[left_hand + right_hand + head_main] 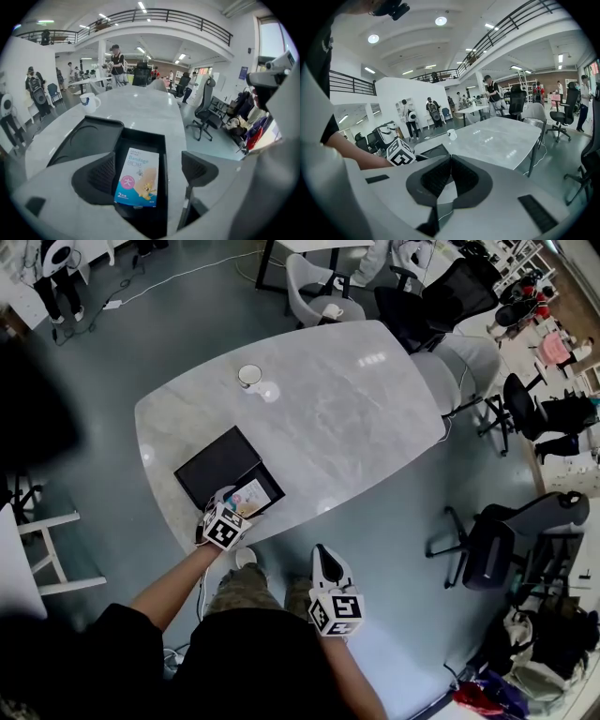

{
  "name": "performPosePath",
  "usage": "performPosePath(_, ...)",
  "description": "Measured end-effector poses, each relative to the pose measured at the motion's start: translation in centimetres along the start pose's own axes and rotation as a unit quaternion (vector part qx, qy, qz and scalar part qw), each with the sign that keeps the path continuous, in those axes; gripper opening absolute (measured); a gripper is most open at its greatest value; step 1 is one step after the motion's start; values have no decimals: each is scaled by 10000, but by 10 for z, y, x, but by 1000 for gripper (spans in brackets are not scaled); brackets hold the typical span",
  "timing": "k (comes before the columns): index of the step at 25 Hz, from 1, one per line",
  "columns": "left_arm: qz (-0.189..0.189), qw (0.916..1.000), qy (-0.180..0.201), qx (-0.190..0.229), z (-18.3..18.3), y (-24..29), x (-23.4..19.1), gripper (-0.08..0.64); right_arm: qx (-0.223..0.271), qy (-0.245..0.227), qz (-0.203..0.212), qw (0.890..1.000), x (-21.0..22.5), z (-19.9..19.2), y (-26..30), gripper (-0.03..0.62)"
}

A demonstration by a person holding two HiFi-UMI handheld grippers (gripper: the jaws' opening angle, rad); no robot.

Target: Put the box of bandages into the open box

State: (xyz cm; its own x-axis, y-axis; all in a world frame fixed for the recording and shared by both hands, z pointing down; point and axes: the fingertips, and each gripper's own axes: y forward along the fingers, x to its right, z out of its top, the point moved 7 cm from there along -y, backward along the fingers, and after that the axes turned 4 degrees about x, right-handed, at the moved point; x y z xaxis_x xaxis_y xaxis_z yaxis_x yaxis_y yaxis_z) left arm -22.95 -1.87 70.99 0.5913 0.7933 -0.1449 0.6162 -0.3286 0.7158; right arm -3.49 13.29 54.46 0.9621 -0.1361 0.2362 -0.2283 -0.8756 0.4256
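Observation:
The bandage box [138, 178], white and blue with a pink circle, lies flat inside the open black box [140, 138] at the near edge of the table. In the head view the bandage box [249, 495] shows in the tray [275, 486], with the black lid [217, 465] spread open to its left. My left gripper [148, 163] is open, its jaws straddling the bandage box without pinching it. From above, the left gripper [225, 512] hovers at the tray's near end. My right gripper [450, 164] is shut on nothing and hangs off the table by my legs [322, 559].
A white mug [249, 376] stands at the far side of the grey marble table [347, 418]. Office chairs [497, 540] stand to the right and beyond the far end [328, 296]. People stand in the background of both gripper views.

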Motion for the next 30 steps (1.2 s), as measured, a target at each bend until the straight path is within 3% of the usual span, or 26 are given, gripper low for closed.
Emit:
performPosePath(3,398,9965,-285,673,27,-16,14,438,112,27,62,9999,25,11,-3,12)
performPosePath(8,1056,9763,-885,1668,72,-51,50,436,418,-142,325,9985,73,42,0,12)
performPosePath(11,1500,9550,-1414,2131,93,-73,69,425,428,-307,646,9965,94,60,8,12)
performPosePath(14,2030,9240,-1818,2682,117,-88,90,347,439,-526,1019,9924,115,80,13,12)
performPosePath(16,2266,9089,-1823,2987,138,-95,105,282,559,-688,1249,9882,127,99,15,12)
performPosePath(21,2458,8854,-1586,3612,181,-116,146,90,870,-1079,1627,9769,141,144,17,12)
performPosePath(24,2636,8754,-1483,3772,196,-118,159,42,981,-1212,1755,9721,153,161,22,12)
performPosePath(30,2976,8652,-1433,3773,203,-116,178,26,1083,-1225,1860,9689,180,177,30,12)
